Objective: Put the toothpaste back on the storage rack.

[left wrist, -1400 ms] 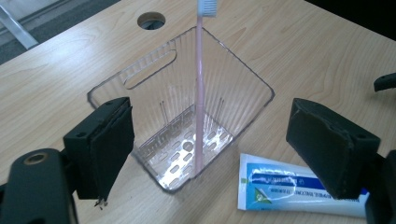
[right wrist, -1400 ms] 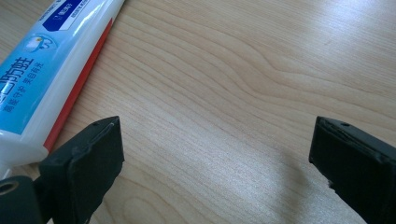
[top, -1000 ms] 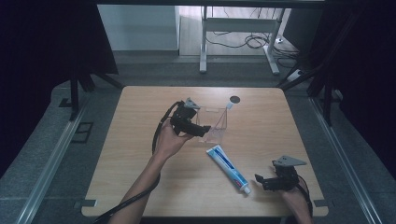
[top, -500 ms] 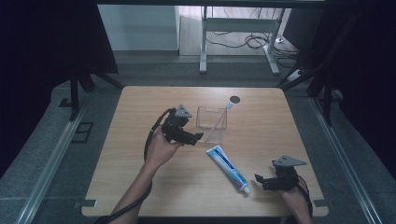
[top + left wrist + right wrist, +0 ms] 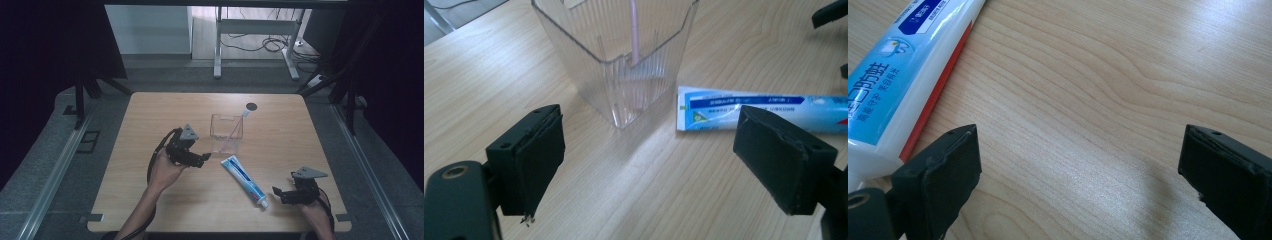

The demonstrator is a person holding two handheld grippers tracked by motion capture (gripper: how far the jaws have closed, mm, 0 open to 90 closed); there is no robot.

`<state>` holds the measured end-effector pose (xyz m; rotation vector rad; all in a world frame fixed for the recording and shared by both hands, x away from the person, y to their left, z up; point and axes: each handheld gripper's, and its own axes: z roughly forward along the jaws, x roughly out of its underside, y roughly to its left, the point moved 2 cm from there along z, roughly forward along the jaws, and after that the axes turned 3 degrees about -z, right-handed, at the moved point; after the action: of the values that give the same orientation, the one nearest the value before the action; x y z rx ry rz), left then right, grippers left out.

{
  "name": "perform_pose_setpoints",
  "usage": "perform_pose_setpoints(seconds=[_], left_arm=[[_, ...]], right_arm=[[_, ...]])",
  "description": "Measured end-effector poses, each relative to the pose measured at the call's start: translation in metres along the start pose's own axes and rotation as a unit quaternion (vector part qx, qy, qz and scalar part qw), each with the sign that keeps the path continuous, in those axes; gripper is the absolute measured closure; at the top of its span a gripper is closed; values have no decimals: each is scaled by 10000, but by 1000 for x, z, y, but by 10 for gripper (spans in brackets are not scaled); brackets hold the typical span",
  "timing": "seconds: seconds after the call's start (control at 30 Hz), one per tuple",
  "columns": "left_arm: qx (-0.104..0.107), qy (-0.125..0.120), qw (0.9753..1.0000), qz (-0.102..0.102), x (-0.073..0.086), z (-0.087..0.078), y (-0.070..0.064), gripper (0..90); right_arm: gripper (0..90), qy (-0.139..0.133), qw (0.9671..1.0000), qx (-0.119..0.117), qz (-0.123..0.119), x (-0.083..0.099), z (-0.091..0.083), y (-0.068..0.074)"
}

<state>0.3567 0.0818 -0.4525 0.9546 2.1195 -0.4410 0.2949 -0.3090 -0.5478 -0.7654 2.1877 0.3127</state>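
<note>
Wooden table (image 5: 150,205), toothpaste tube (image 5: 244,179), grey floor (image 5: 60,170)

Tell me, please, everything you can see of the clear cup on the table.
The clear cup is a square-sided tumbler of ribbed, see-through plastic, standing upright near the middle of the wooden table. A pink stick, perhaps a toothbrush, leans inside it, its pale end poking over the rim. The flat end of the toothpaste tube lies close by its base; whether they touch is unclear. The left tool is open beside it, not touching.
</note>
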Motion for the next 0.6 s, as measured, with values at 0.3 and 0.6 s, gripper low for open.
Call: perform_pose_setpoints(seconds=[0.3,0.6], left_arm=[[17,-52,10000,-33,23,-5,-2,134],[8,-169,9998,-90,47,-13,-5,134]], right_arm=[[42,-55,10000,-4,-39,-1,-1,1],[50,-47,9999,-25,-87,-1,0,3]])
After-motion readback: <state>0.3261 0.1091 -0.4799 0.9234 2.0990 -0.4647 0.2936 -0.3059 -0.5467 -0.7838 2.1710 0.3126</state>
